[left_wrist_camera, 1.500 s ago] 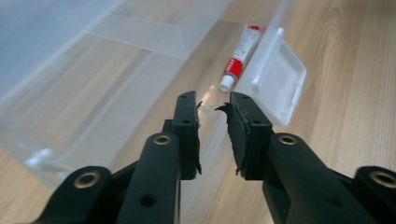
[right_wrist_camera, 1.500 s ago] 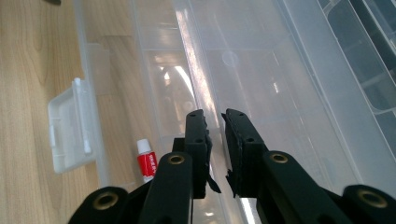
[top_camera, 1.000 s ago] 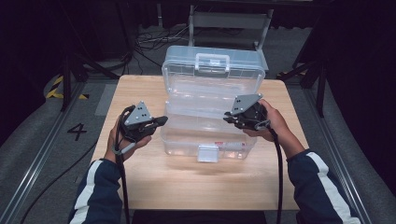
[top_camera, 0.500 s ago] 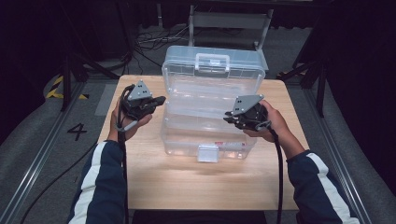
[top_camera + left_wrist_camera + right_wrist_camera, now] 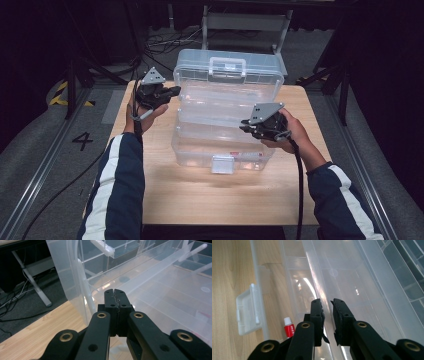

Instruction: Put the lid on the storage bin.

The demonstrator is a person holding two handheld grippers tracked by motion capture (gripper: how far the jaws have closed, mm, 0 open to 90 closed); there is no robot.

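Note:
A clear plastic toolbox (image 5: 225,147) stands open on the wooden table (image 5: 200,200), its tiers stepped back and its lid (image 5: 227,75) upright at the far side. My left gripper (image 5: 175,91) is shut with nothing in it, its tips (image 5: 115,291) just off the lid's left end wall (image 5: 65,277). My right gripper (image 5: 242,127) reaches over the box's right side. Its jaws (image 5: 326,302) stand a narrow gap apart with the clear rim of a tray (image 5: 317,282) running between them, held.
A white latch (image 5: 222,164) hangs at the box's front. A small red-and-white tube (image 5: 289,328) lies inside the bottom tier near the front wall. A metal chair frame (image 5: 245,22) and cables sit on the floor beyond the table.
My left gripper has moved up and away along the box's left side, from beside the middle tier to the lid's left end. The right gripper has stayed put.

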